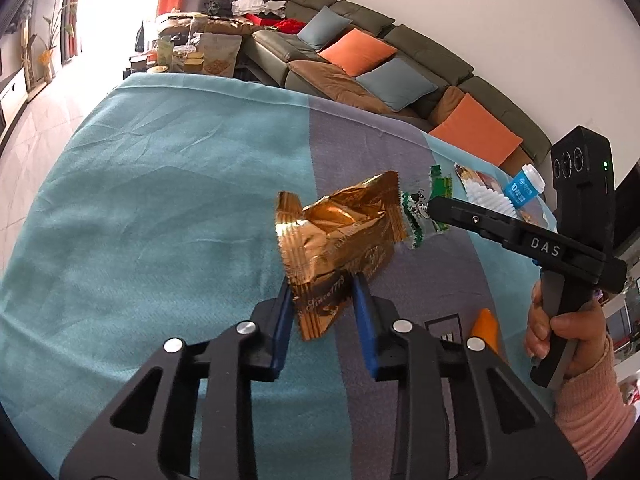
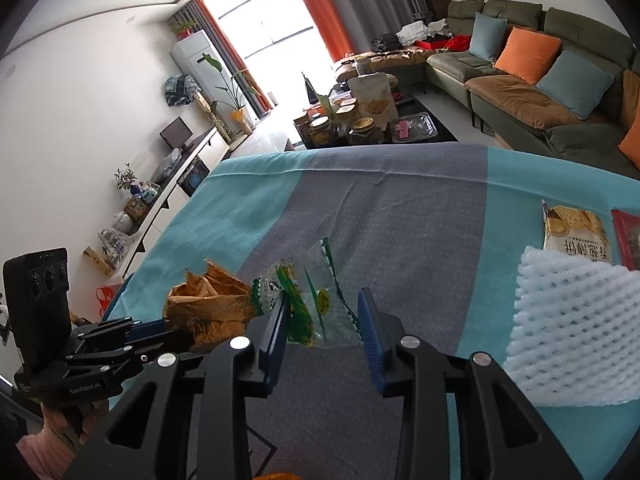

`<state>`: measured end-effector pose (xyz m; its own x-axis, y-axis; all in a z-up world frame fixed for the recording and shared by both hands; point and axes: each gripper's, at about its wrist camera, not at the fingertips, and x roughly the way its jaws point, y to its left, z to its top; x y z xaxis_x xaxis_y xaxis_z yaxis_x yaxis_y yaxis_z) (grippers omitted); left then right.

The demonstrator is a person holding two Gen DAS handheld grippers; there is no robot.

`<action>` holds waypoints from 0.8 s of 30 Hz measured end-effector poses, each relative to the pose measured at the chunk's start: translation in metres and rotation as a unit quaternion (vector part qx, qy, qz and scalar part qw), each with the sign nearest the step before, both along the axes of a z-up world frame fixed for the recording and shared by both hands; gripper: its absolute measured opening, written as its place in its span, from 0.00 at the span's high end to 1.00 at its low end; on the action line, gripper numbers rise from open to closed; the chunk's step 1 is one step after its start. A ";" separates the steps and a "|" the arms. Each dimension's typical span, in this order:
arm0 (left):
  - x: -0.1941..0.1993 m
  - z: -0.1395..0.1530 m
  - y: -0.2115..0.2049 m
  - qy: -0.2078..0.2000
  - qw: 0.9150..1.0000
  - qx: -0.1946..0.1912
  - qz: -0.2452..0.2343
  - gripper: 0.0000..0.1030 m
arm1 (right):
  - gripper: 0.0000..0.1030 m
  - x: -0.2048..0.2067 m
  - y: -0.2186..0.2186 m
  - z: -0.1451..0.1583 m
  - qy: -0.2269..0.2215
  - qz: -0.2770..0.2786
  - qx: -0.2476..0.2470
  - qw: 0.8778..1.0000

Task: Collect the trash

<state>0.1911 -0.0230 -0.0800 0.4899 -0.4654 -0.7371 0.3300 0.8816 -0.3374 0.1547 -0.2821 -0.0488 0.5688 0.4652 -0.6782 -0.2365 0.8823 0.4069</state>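
Observation:
A crumpled gold foil wrapper (image 1: pixel 340 236) hangs above the teal and grey tablecloth (image 1: pixel 160 208), and my left gripper (image 1: pixel 322 300) is shut on its lower end between the blue pads. Right beside it, a clear wrapper with green print (image 2: pixel 312 304) stands between the fingers of my right gripper (image 2: pixel 324 320), which is shut across its width. In the left wrist view the right gripper (image 1: pixel 432 204) comes in from the right with the green wrapper (image 1: pixel 416 220) at its tip. The right wrist view shows the left gripper (image 2: pixel 168 328) at the lower left with the gold wrapper (image 2: pixel 208 304).
On the cloth to the right lie a white foam net (image 2: pixel 572 332), a biscuit packet (image 2: pixel 576 236), a red packet (image 2: pixel 628 236) and a small white bottle (image 1: pixel 528 188). An orange object (image 1: pixel 486 328) sits near the front edge. A sofa (image 1: pixel 360 60) and a cluttered low table (image 2: pixel 360 120) stand beyond.

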 end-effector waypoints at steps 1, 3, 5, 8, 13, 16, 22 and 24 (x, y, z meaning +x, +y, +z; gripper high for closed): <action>-0.001 0.000 0.000 -0.002 1.000 0.001 0.000 0.74 | 0.72 -0.001 -0.001 0.000 -0.001 0.000 0.002 1.000; -0.002 0.001 -0.001 -0.007 1.000 0.003 -0.002 0.76 | 0.74 -0.003 -0.001 -0.001 -0.002 -0.001 0.001 1.000; -0.004 0.003 -0.002 -0.012 1.000 0.007 -0.003 0.78 | 0.76 -0.003 -0.001 -0.001 0.000 -0.001 0.005 1.000; -0.008 0.006 -0.003 -0.021 1.000 0.012 -0.004 0.79 | 0.79 -0.005 -0.002 0.000 -0.003 -0.003 0.008 1.000; -0.015 0.010 -0.002 -0.032 0.999 0.018 -0.005 0.82 | 0.82 -0.009 -0.003 0.001 -0.006 -0.003 0.011 1.000; -0.021 0.012 0.001 -0.037 0.999 0.016 -0.005 0.83 | 0.86 -0.012 -0.004 0.002 -0.009 -0.004 0.016 1.000; -0.033 0.018 0.008 -0.049 0.999 0.017 -0.002 0.88 | 0.87 -0.021 -0.004 0.004 -0.013 -0.006 0.027 1.000; -0.038 0.020 0.010 -0.055 0.998 0.017 -0.001 0.88 | 0.87 -0.025 -0.004 0.005 -0.016 -0.006 0.031 0.999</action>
<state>0.1529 -0.0133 -0.0596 0.5681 -0.4424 -0.6940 0.3656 0.8911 -0.2688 0.1296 -0.2858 -0.0437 0.5948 0.4988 -0.6304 -0.2402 0.8586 0.4528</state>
